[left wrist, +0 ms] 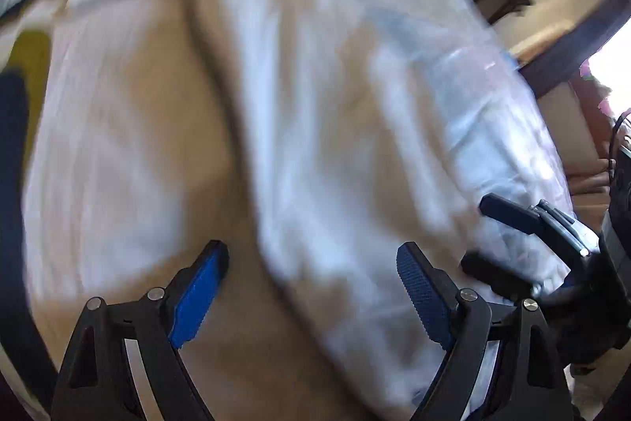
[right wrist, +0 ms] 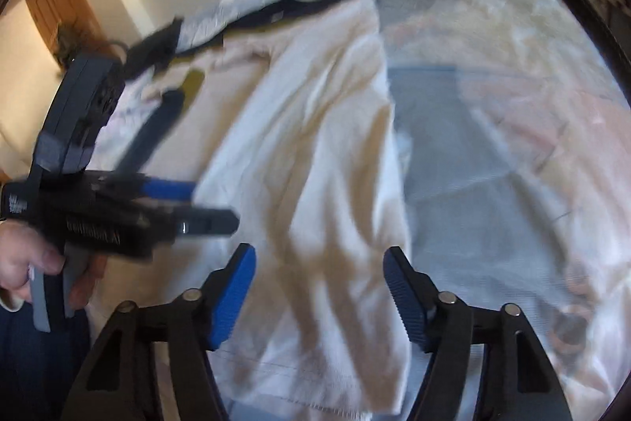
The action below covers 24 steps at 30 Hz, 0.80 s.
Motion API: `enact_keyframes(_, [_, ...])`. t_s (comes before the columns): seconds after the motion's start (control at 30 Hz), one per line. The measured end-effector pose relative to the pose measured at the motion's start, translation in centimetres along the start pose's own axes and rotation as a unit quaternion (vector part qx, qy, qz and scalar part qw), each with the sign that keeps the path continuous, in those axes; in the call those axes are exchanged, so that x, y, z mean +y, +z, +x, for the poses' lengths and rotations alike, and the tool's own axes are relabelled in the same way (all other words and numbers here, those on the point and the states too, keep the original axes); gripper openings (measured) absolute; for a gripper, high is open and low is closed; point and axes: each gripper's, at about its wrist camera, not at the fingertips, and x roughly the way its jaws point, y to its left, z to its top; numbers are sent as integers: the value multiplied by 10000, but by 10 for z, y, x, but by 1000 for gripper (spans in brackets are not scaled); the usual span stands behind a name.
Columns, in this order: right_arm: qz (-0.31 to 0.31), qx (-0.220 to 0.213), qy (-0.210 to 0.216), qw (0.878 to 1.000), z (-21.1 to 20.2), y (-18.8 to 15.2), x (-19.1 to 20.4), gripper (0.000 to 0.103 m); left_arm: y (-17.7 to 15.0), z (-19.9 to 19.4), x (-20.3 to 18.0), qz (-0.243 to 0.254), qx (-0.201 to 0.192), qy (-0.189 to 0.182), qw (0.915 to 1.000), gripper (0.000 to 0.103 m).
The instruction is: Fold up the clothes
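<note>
A plain cream wall and a wooden door in the upper left of the right wrist view back a bed covered with a pale patterned bedspread (right wrist: pixel 512 129) in faded blue and pink. On it, filling the middle of that frame, lies the cream-white cotton garment (right wrist: pixel 315 152), spread long with soft creases and a stitched hem at the lower edge; its right edge runs down the centre over the bedspread. It looks light and limp, so it should drape and slide when lifted; the hem corners or the side edge seem the best places to pinch.

The right gripper (right wrist: pixel 319 294) hangs over the hem end with its blue-padded fingers (right wrist: pixel 232 298) spread, nothing between them. The left gripper (right wrist: pixel 205 202), held in a hand (right wrist: pixel 23 263) at the left edge, points across the cloth; in its own blurred view its fingers (left wrist: pixel 197 298) stand wide apart and empty above the garment. A dark strap (right wrist: pixel 157 129) lies at upper left.
</note>
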Motion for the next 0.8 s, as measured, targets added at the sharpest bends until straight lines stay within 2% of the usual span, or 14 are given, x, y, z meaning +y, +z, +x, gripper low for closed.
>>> enact_keyframes(0.1, [-165,133,-133,9997,7,-18,1,59,-7,0,-8,542,-47,270,9982,87])
enact_keyframes(0.2, [-374,228,-372,9983,3,-30,10,59,-16,3,-16,1079,-36,656,9920,87])
enact_keyframes(0.27, [-498,354,-535,9967,1,-35,16,59,-18,-1,-17,1110,-28,776,9908,87])
enact_keyframes(0.33, [-270,281,-468,9981,-13,-28,19,60,-16,-24,-9,706,-198,665,9951,87])
enact_keyframes(0.37, [-82,202,-386,9990,-23,-22,20,60,-16,-44,-3,449,-450,514,9967,87])
enact_keyframes(0.4, [43,63,-360,9993,-32,-16,23,73,-16,-66,6,217,-707,405,9964,87])
enact_keyframes(0.43, [75,-164,-416,9990,-39,-10,30,90,-16,-88,19,-3,-924,369,9950,87])
enact_keyframes(0.47, [84,-331,-415,9986,-42,-2,37,95,-16,-106,32,-244,-1103,412,9927,87])
enact_keyframes(0.5, [30,-359,-305,9989,-36,6,48,95,-17,-124,49,-542,-1282,542,9888,88])
enact_keyframes(0.53, [-61,-308,-221,9993,-24,13,58,89,-17,-138,70,-847,-1377,745,9840,88])
enact_keyframes(0.6, [-214,-173,-233,9994,-2,18,73,80,-20,-155,107,-1315,-1339,953,9776,88])
enact_keyframes(0.73, [-414,241,-205,9986,33,12,93,73,-42,-177,160,-1734,-1563,1478,9611,88])
enact_keyframes(0.8, [-797,557,-279,9949,47,1,112,72,-48,-181,175,-1788,-1599,1591,9577,88])
